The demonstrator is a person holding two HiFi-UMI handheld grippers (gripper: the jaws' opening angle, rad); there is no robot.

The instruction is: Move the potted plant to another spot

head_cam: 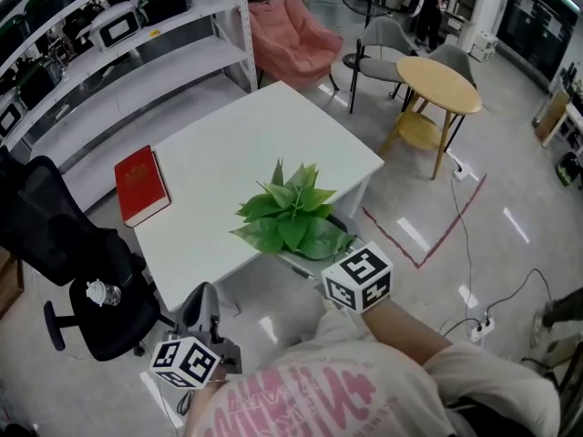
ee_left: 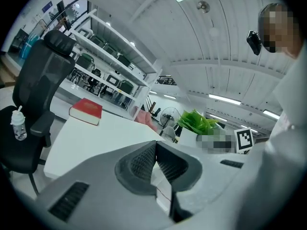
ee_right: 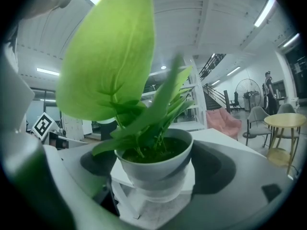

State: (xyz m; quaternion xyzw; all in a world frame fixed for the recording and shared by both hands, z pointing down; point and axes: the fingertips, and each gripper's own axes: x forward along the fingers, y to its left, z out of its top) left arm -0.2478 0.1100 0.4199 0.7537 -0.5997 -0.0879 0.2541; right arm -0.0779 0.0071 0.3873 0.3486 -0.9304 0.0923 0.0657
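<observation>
Right now the right gripper [ee_right: 156, 169] clamps the potted plant [head_cam: 293, 215], upright between its jaws at the table [head_cam: 219, 144] edge nearest the person; left gripper [ee_left: 156, 157] closed, empty, farther off.

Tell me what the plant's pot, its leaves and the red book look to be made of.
Small white round pot: smooth, slightly glossy, so glazed ceramic or plastic; cannot tell which. Broad green leaves: even colour, waxy sheen, clear veins, possibly artificial plastic or fabric, possibly real. Red rectangular book: stiff flat cover, matte, likely cloth or paper board.
</observation>
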